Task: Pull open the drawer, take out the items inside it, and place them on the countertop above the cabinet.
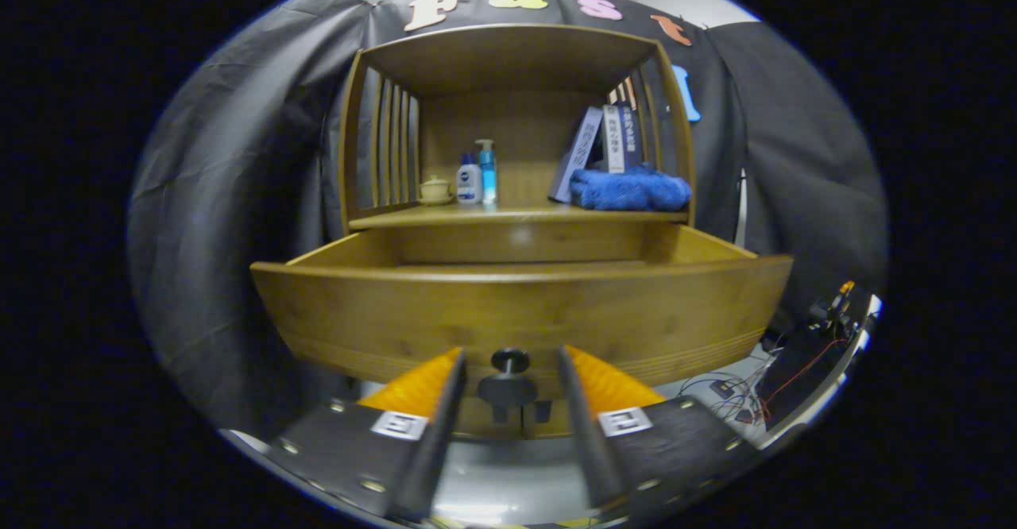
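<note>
The drawer [520, 306] stands pulled out and the gripper [510, 370] is spread around its knob [509, 361], so lifting carelessly could knock the front.

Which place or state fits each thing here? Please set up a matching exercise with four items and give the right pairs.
Things:
1. drawer
2. knob
3. blue towel
4. small cup

Places or states:
A. on the shelf, in front of the leaning books
B. between the fingers of the open gripper, not pressed by them
C. pulled out from the cabinet
D. on the shelf, left of the two bottles

Pairs: 1-C, 2-B, 3-A, 4-D
</note>
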Action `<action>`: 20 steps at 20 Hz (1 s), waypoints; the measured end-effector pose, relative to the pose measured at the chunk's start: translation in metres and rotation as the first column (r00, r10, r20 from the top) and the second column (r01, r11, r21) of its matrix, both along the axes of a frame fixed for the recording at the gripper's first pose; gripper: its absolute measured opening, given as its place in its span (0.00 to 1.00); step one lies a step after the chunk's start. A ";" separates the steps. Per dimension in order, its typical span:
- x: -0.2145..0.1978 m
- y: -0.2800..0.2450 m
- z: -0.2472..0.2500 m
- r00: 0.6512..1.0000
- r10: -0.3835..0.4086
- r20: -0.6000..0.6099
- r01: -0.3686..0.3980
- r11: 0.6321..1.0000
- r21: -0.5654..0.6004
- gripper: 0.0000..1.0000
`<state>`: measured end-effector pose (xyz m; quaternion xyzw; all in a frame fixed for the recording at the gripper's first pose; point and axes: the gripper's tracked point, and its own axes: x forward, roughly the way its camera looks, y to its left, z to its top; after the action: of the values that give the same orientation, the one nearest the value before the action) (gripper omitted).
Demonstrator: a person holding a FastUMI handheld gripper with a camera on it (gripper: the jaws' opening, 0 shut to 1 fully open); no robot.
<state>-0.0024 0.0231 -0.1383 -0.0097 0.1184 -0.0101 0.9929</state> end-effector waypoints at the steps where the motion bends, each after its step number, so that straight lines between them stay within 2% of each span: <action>1: -0.002 -0.001 0.008 1.000 -0.004 -0.008 0.004 1.000 -0.010 0.79; 3: 0.003 -0.002 0.023 0.999 -0.014 -0.029 0.014 1.000 -0.010 1.00; 5: 0.008 0.000 0.039 0.999 -0.024 -0.047 0.024 1.000 0.011 1.00; 9: 0.023 0.017 0.071 0.998 0.013 -0.063 -0.007 0.997 0.083 1.00; 12: 0.049 0.021 0.075 0.991 0.027 -0.132 -0.018 0.998 0.066 1.00; 16: 0.095 0.021 0.064 0.966 0.046 -0.254 -0.020 0.994 0.106 1.00; 20: 0.135 0.002 0.037 0.921 -0.009 -0.390 0.038 0.997 0.067 1.00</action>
<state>0.1321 0.0247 -0.1012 0.0263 0.3136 -0.0154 0.9491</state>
